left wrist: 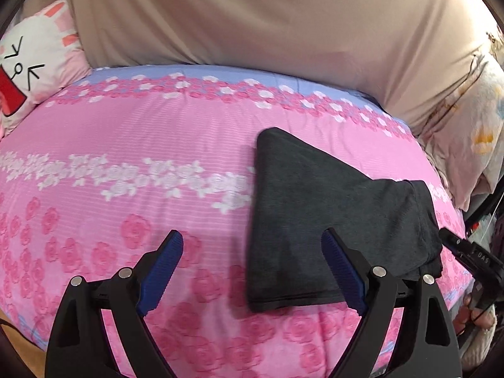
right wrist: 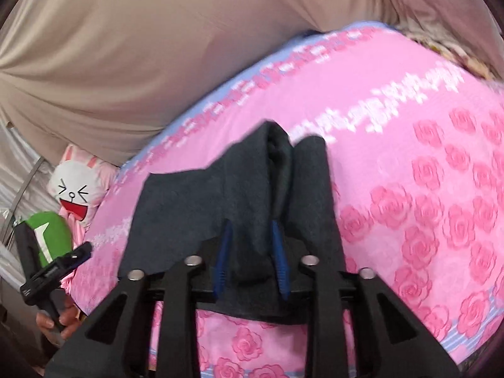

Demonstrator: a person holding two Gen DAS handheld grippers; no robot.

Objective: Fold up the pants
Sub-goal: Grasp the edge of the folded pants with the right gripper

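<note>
1. On the pink rose-printed bedspread (left wrist: 126, 163), right of centre in the left wrist view, lies the folded dark grey knit pants (left wrist: 315, 208). Their long axis runs from the near edge toward the far left, narrowing to a rounded far corner. A second layer and hem show at the right edge.
2. Nearest the camera, the left gripper (left wrist: 252, 245) has its blue-padded fingers (left wrist: 167, 261) spread wide with nothing between them; the right finger overlaps the pants' near edge.
3. From the right wrist view, the pants point away from the camera, bunched into a raised fold. The right gripper (right wrist: 252, 239) has its jaws partly apart around that fold; whether the pads press it I cannot tell.
</note>
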